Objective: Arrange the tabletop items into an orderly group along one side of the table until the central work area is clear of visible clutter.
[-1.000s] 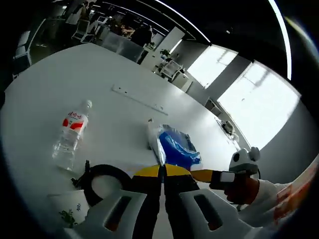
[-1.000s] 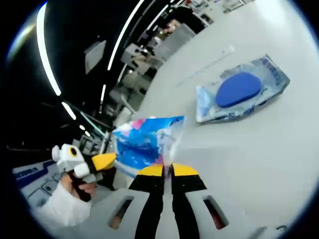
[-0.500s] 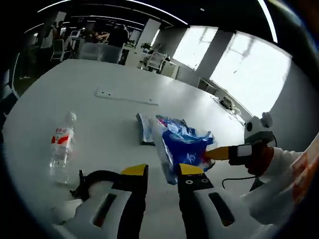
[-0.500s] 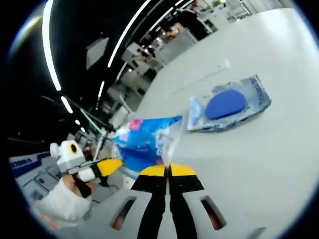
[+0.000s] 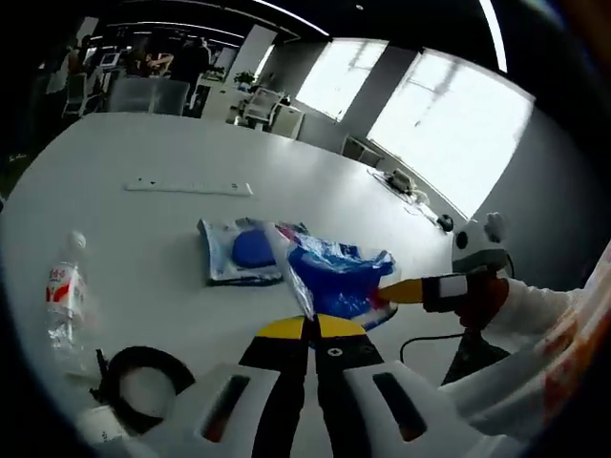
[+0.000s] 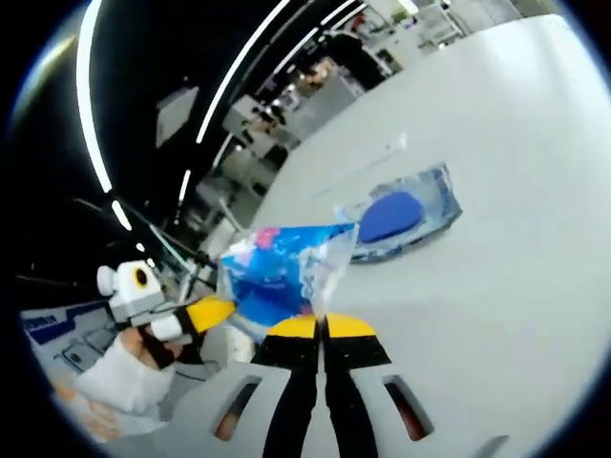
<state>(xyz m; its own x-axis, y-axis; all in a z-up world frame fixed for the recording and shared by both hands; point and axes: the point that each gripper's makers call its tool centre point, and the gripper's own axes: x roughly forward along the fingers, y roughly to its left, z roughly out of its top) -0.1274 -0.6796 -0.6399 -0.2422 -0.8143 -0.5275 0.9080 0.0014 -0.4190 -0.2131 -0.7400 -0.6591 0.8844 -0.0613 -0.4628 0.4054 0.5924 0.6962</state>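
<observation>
Between both tongs, crinkly blue plastic packet (image 5: 334, 281) is hanging above white desk (image 5: 143, 219): left tongs (image 5: 307, 327) and right tongs (image 6: 321, 326) each pinching an edge. Carry step; next, lowering it beside flat blue-pad pouch (image 5: 239, 250) ahead.

Bright windows (image 5: 449, 124), office chairs (image 5: 258, 103) and ceiling light strips (image 6: 91, 105) surround the table.

A broad white counter (image 5: 143, 143) carries a water bottle (image 5: 63, 298), a flat blue-padded packet (image 5: 239, 253), a black cable coil (image 5: 138, 382) and a long white strip (image 5: 188, 188)
</observation>
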